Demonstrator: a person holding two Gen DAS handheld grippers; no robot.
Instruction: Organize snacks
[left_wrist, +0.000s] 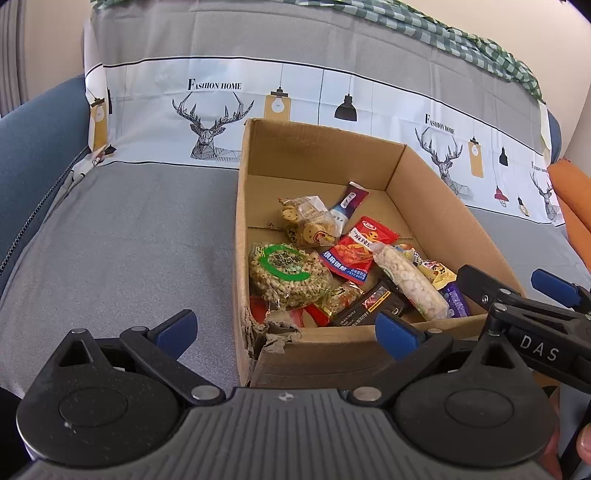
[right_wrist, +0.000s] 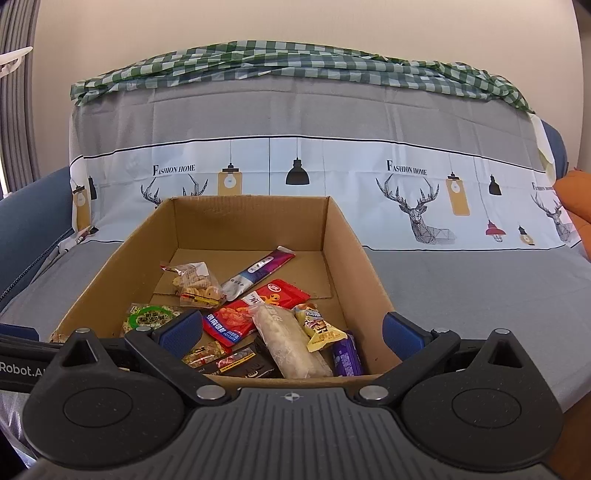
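Your own left gripper (left_wrist: 286, 332) hides the near wall of the cardboard box (left_wrist: 332, 354), so you can't see how far that torn corner runs. The black packet (left_wrist: 369, 306) is half buried under the long white snack bag (left_wrist: 413, 284). In the right wrist view, your blue finger pad (right_wrist: 181, 328) covers part of the green-label cereal bag (right_wrist: 147, 317), and its small print is unreadable.
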